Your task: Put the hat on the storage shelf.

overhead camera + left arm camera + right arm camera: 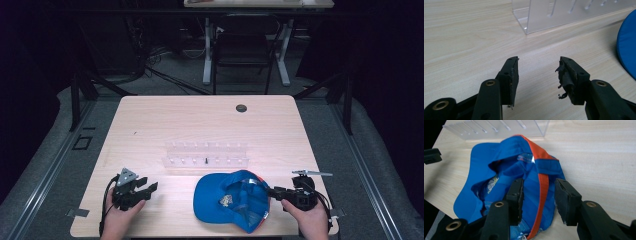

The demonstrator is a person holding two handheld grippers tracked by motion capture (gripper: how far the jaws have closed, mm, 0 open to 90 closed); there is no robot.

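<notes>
My right gripper [537,200] sits at the near right corner of the pale wood-grain table [150,125], jaws pointing toward the blue fabric baseball cap with an orange trim band [232,200]. The cap lies upside down on the table's near edge, its hollow facing up, with the brim spreading toward my left. In the right gripper view the orange band runs straight down through the gap between my two black jaws, and the rear edge of the cap lies under and between them. One jaw hangs over the blue lining inside the cap, the other out over the cap's edge and bare wood. The pads stand apart from the fabric with a clear gap on both sides of the band, so this claw is released, gripping nothing.

My left gripper [134,189] rests near the table's left front, well apart from the cap. In the left gripper view its jaws are spread wide over bare wood with nothing between them, so it too is released. The pad on one jaw is frayed, with torn black scraps hanging off it. The cap's blue brim just enters that view at the far right edge.

Beyond the cap, toward the middle of the table, stands a clear acrylic rack with rows of small pegs [206,155], near the cap but not touching it. A small dark round hole [241,108] sits further back in the tabletop.
</notes>
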